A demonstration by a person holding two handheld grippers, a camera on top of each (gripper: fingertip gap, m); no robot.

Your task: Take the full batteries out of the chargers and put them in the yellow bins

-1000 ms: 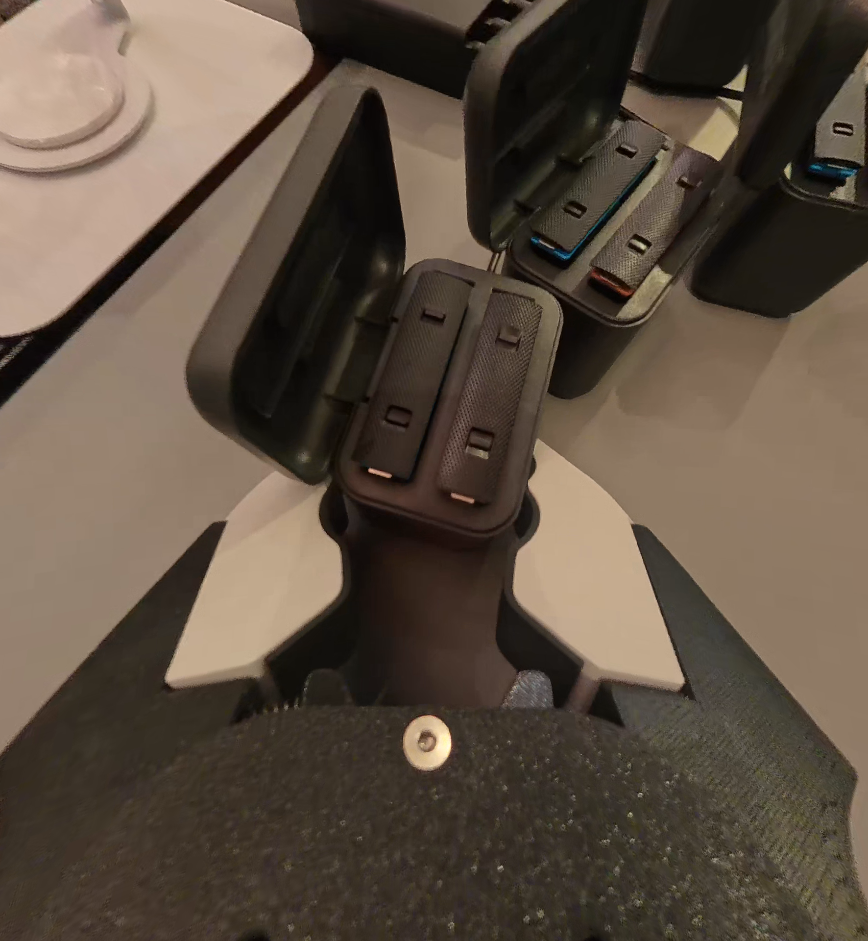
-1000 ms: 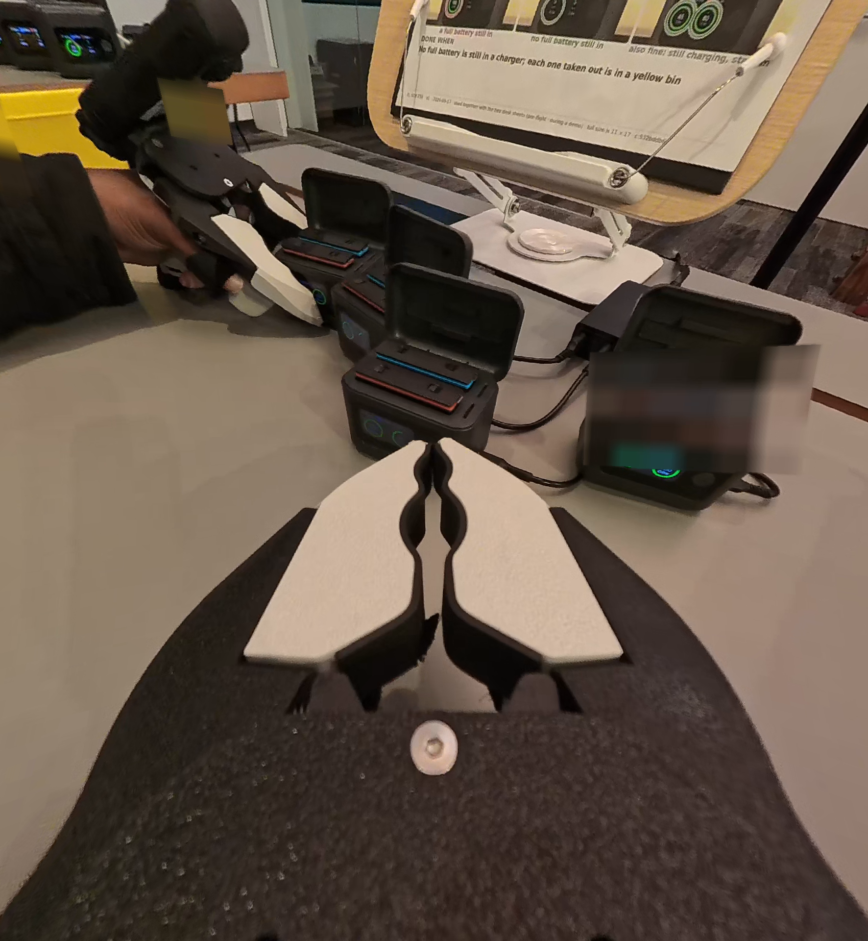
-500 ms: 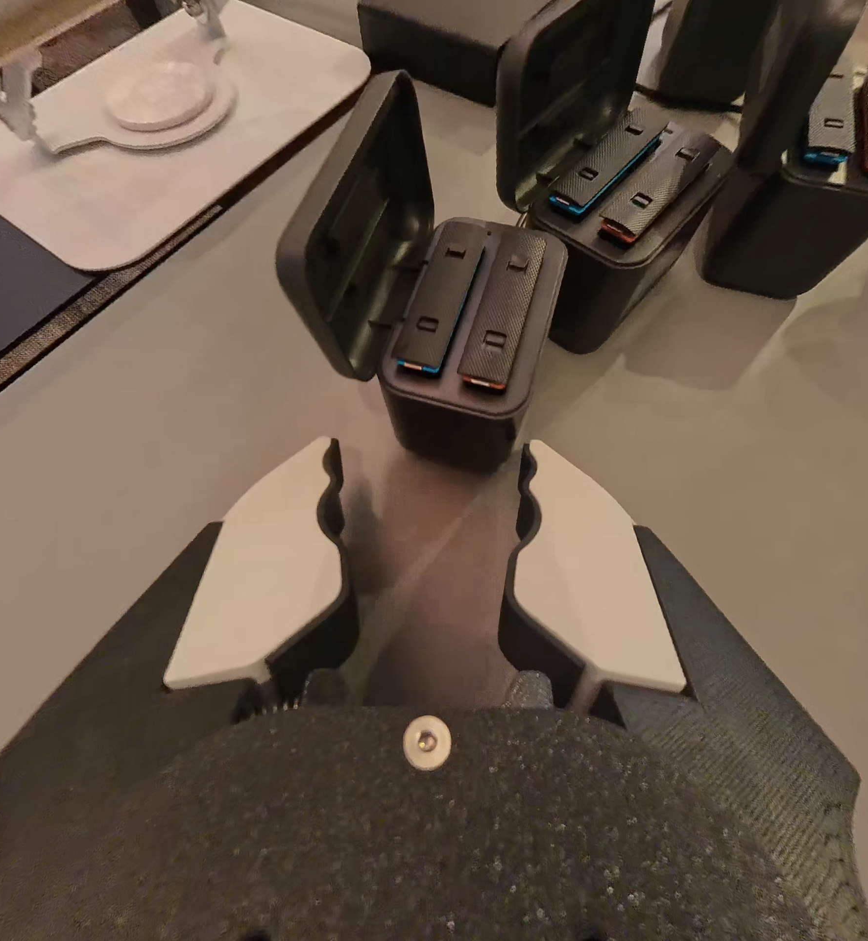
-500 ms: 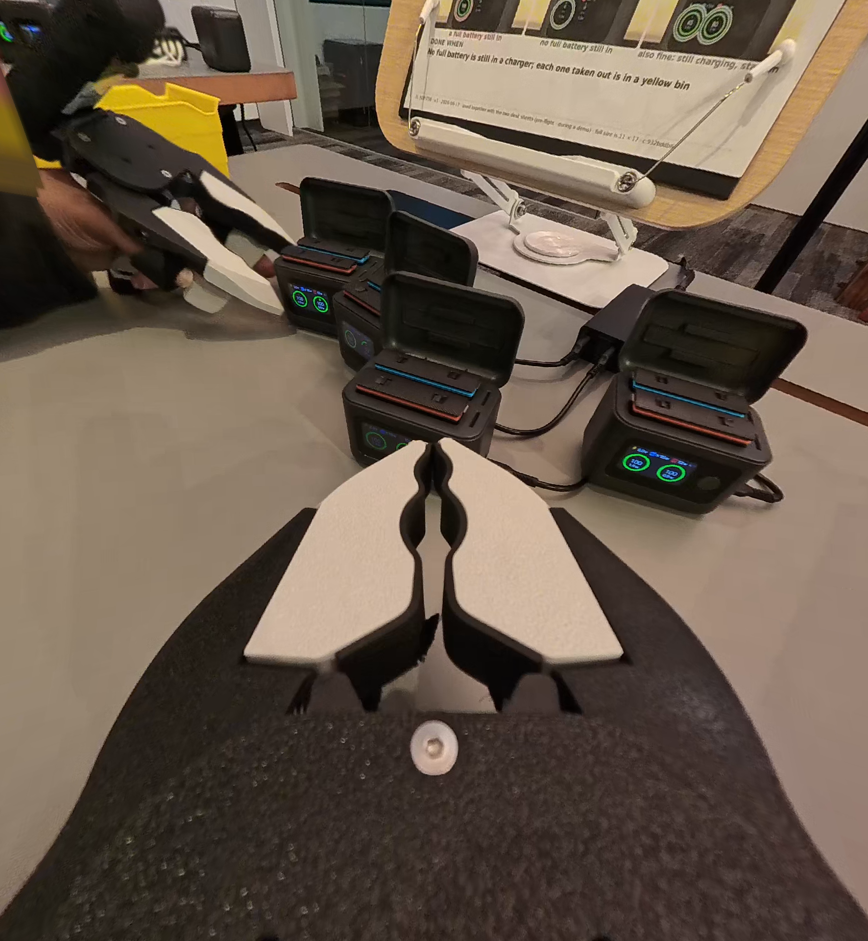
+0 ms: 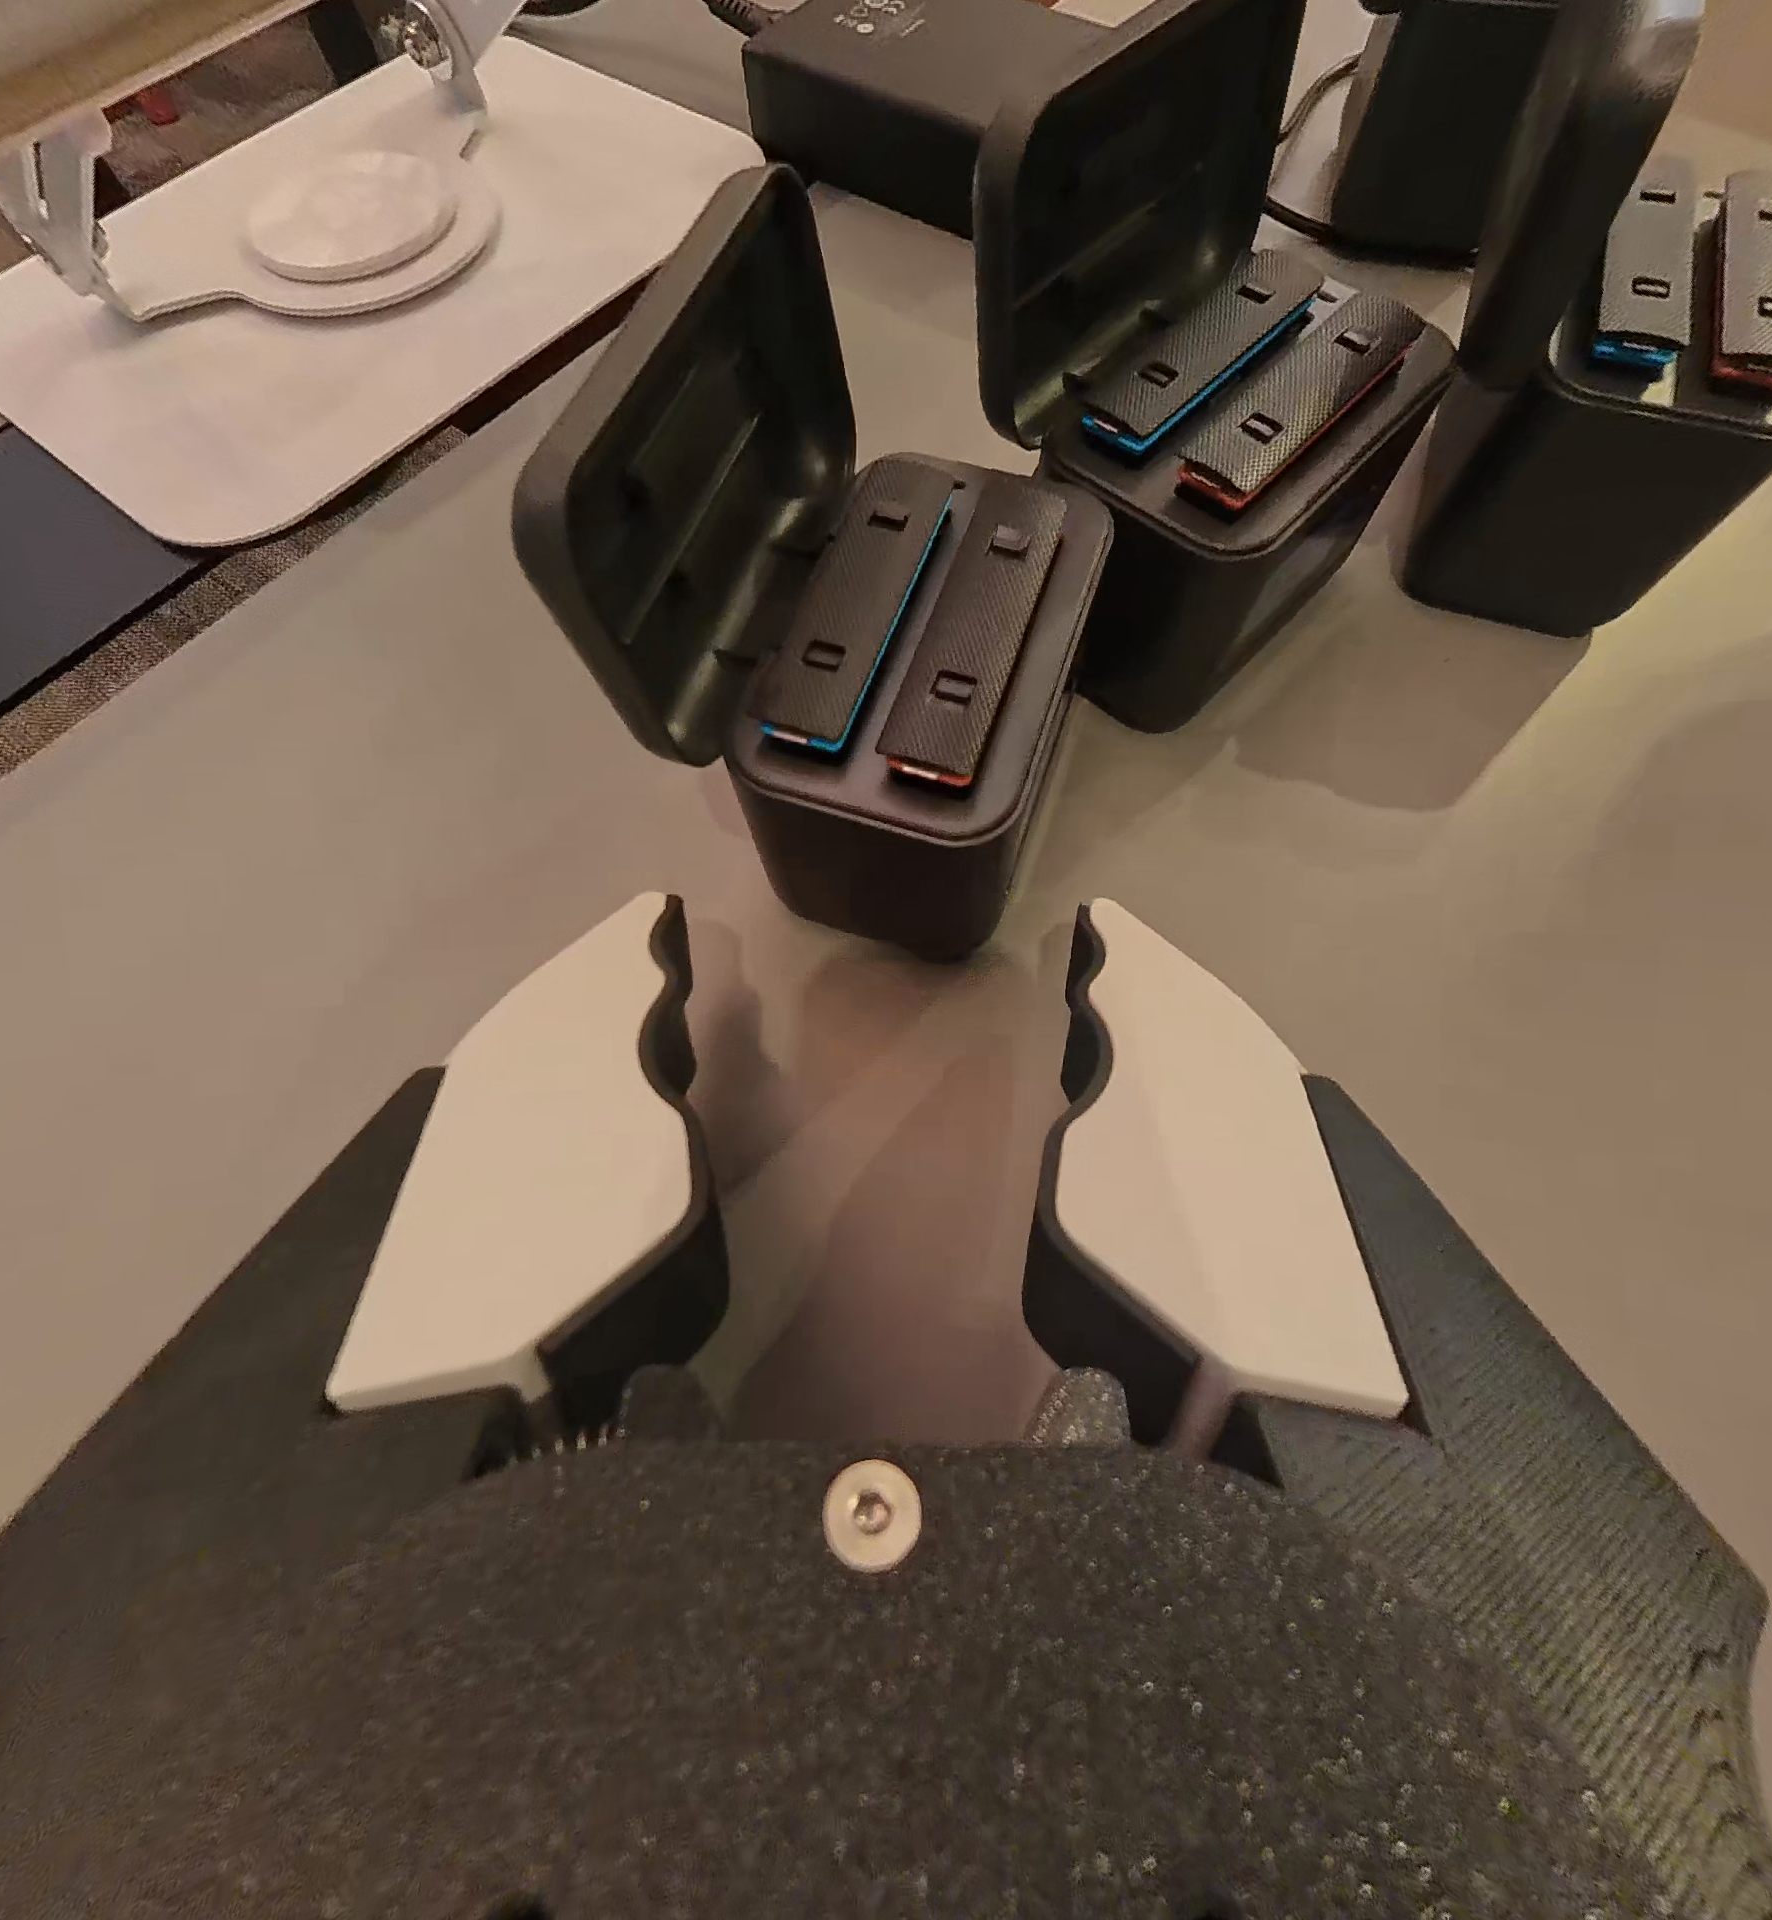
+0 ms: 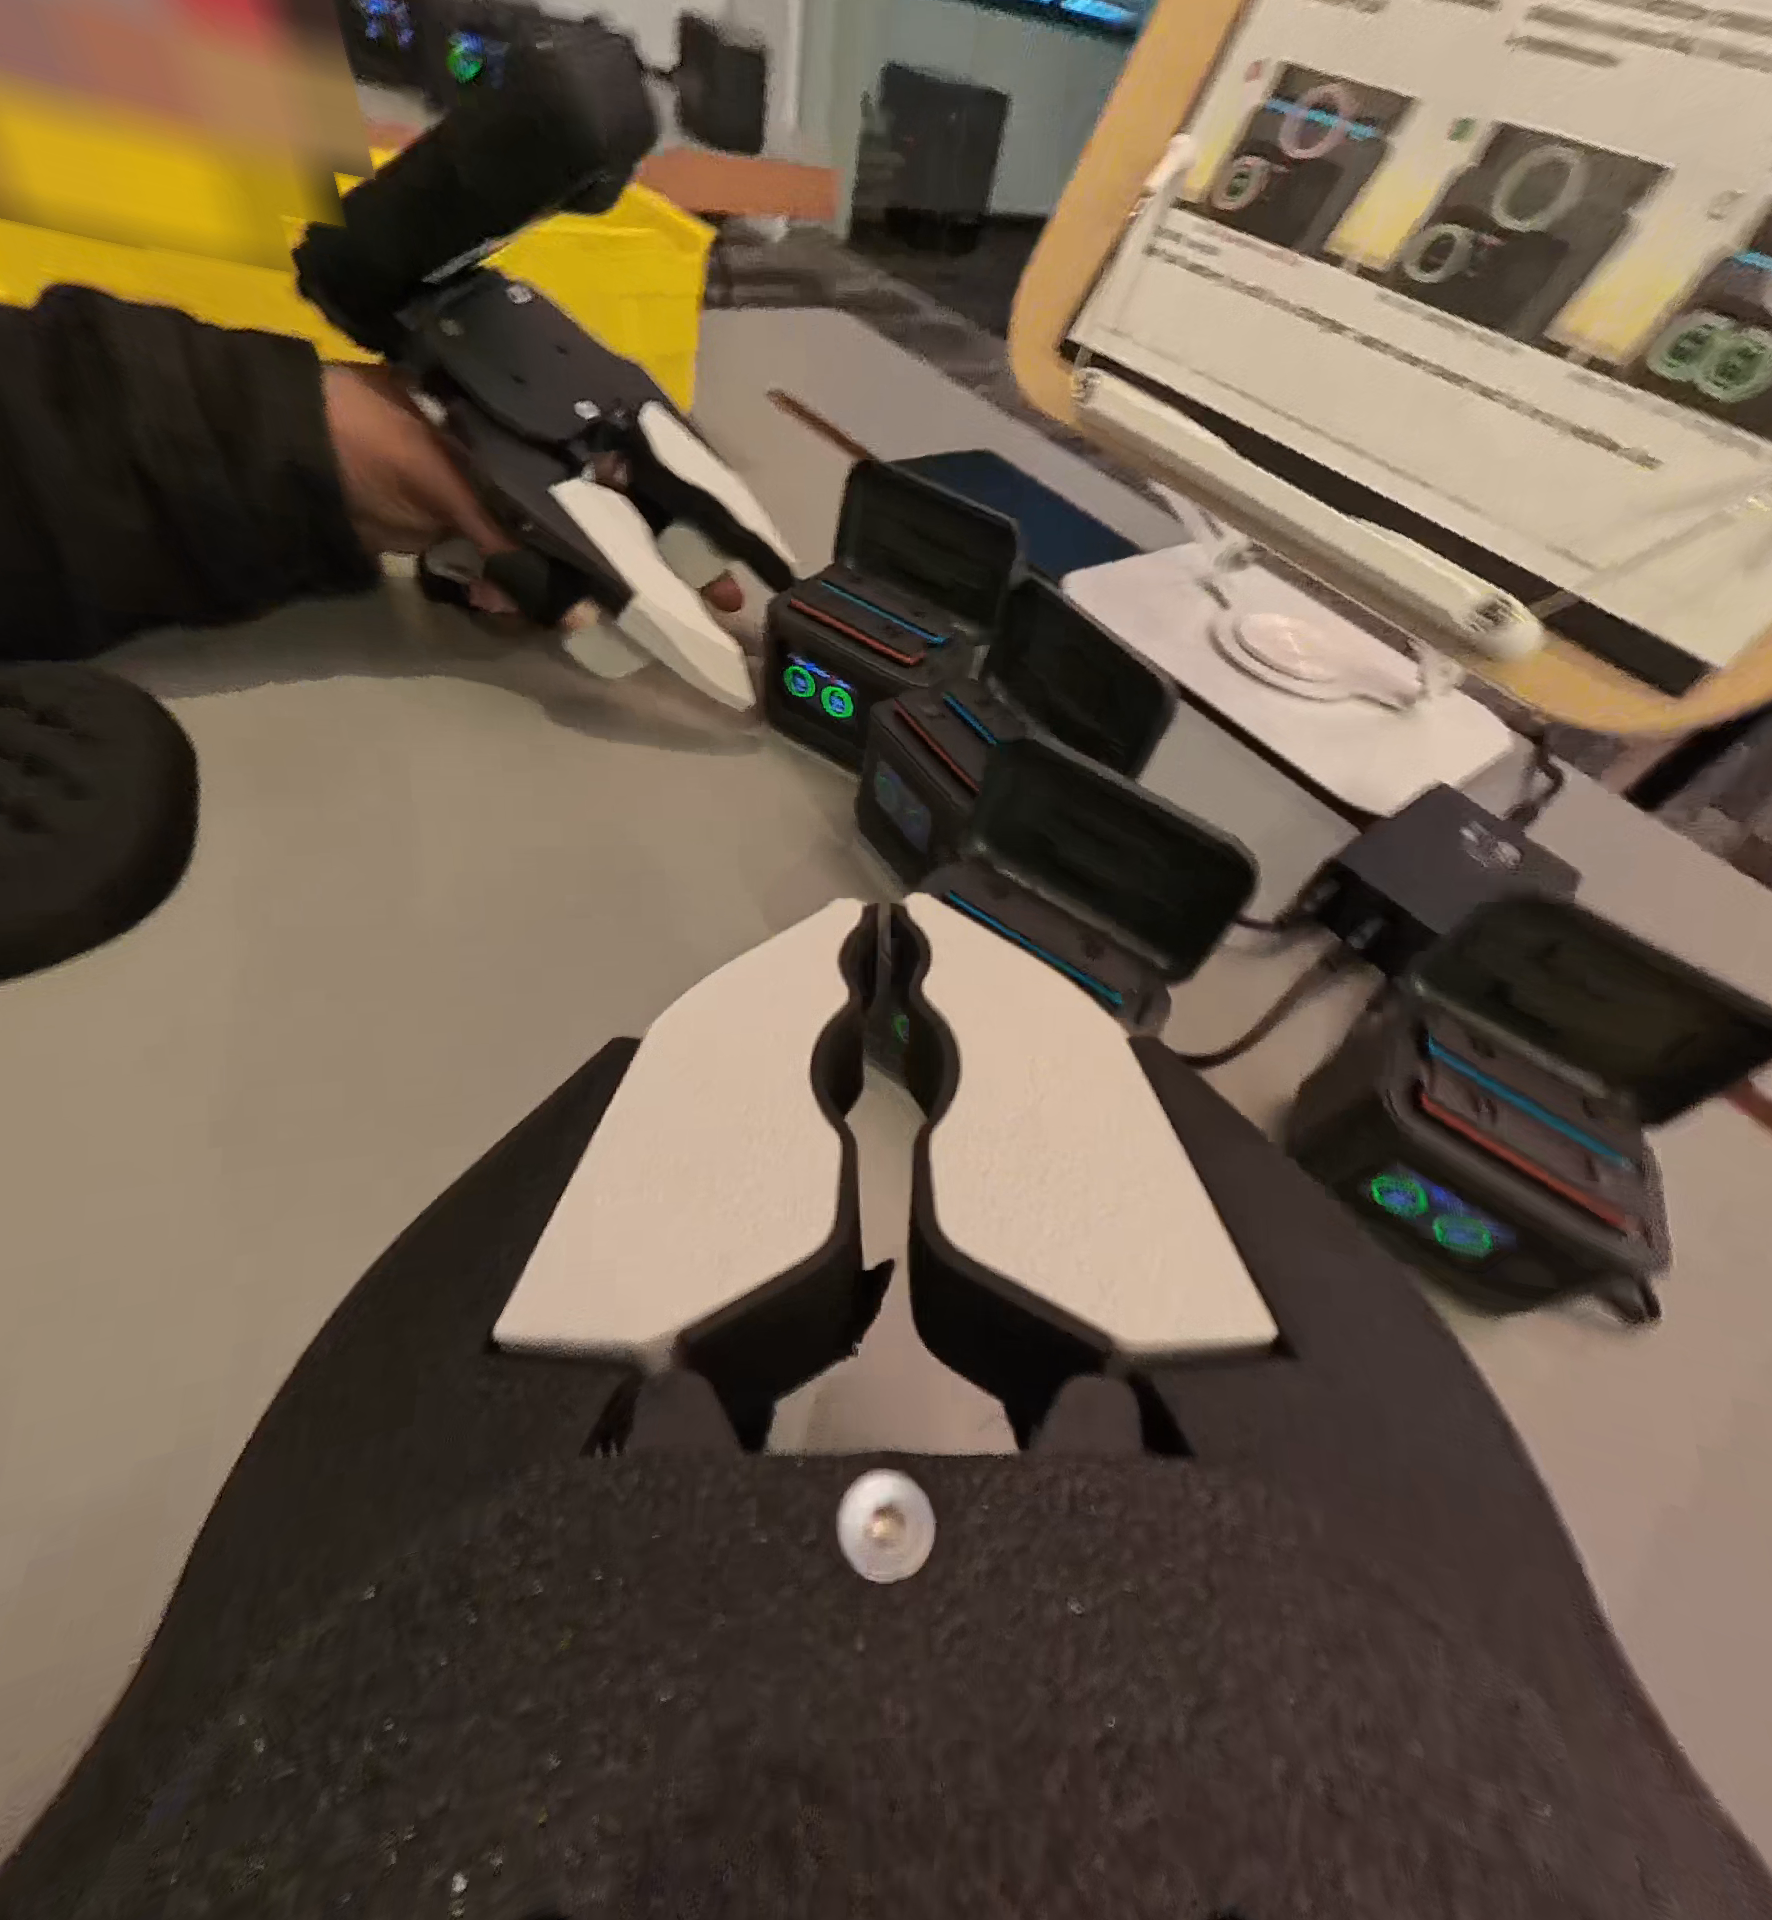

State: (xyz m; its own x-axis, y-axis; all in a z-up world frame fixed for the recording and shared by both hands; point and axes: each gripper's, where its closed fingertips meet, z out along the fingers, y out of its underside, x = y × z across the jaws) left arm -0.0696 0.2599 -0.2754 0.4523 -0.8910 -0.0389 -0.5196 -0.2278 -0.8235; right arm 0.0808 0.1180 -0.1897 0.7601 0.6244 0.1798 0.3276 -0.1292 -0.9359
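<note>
Left gripper (image 5: 874, 920), fingers spread apart and empty, hung above the table (image 5: 238, 935); just beyond its tips stood the nearest charger (image 5: 913, 810), lid open to the left; two batteries (image 5: 918, 634) stood side by side in its slots, their top edges running lengthwise away from the gripper; right gripper (image 6: 887, 914) was pressed together, empty, short of another charger (image 6: 1069, 935); a yellow bin (image 6: 601, 270) stood behind.

Warm dim indoor light, soft shadows, wide-angle edge bending, right view motion-blurred
</note>
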